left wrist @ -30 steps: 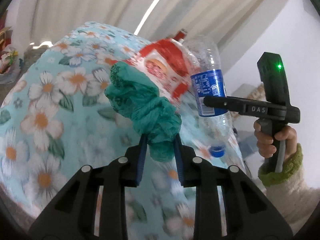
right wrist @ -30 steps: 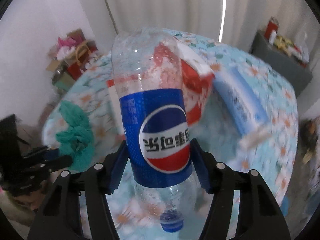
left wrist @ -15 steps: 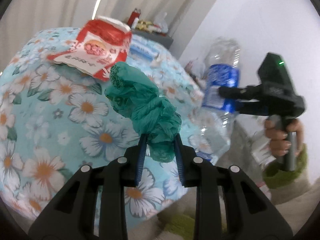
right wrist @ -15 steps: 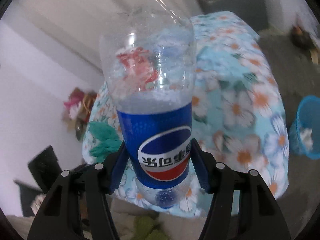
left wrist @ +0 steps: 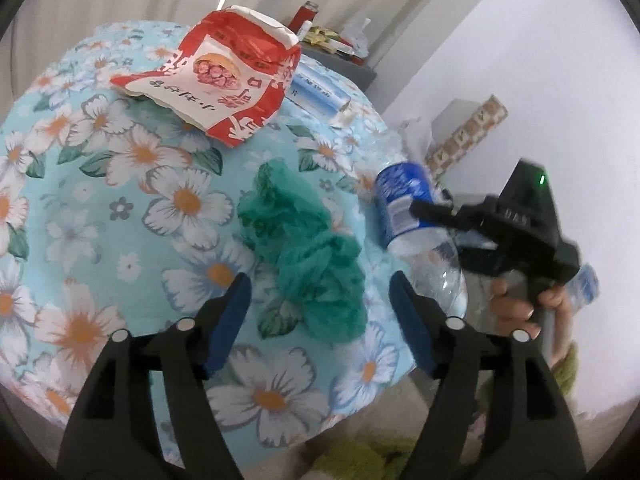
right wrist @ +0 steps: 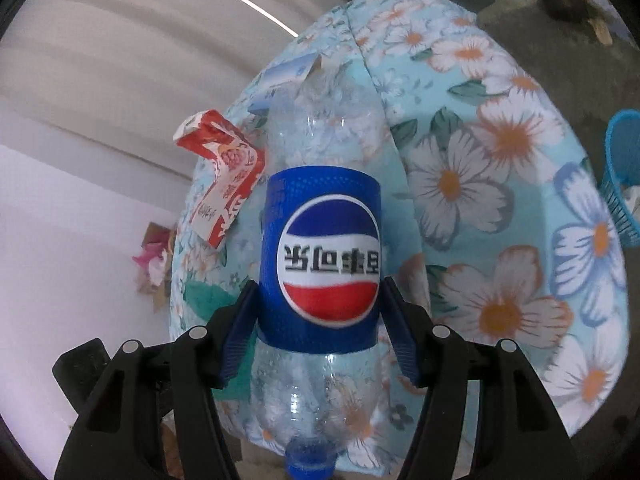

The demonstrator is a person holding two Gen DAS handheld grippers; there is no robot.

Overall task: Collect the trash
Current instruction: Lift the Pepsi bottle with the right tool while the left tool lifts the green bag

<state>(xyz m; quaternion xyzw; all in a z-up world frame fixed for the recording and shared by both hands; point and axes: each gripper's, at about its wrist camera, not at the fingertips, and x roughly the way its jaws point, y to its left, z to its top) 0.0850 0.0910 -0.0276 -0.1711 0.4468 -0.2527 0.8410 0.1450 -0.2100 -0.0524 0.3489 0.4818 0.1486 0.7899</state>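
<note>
Jaws on the left gripper have just been opening, and now they stand wide apart. The green plastic bag that was pinched between them 1 second ago is let go. It sits crumpled between the blue fingers without touching them, on or just over the flowered tablecloth, near the table's front edge. Whether it already rests on the cloth or is a bit above it, I cannot tell.

The right gripper is clenched on the Pepsi bottle. Its pads press on the blue label from both sides, and the blue cap points down. In the left view the bottle hangs past the table's right edge, and a hand squeezes the gripper's handle.

The red snack bag lies at the far side of the table, with a pale blue pack just beside it.

A blue bin shows at the right edge of the right view, on the floor and well apart from the table. I think the bottle is meant for it. Since the green bag is back at the table and not in the bin, it may need picking up again. So 1 piece of trash is in hand, and 3 are not yet collected.
</note>
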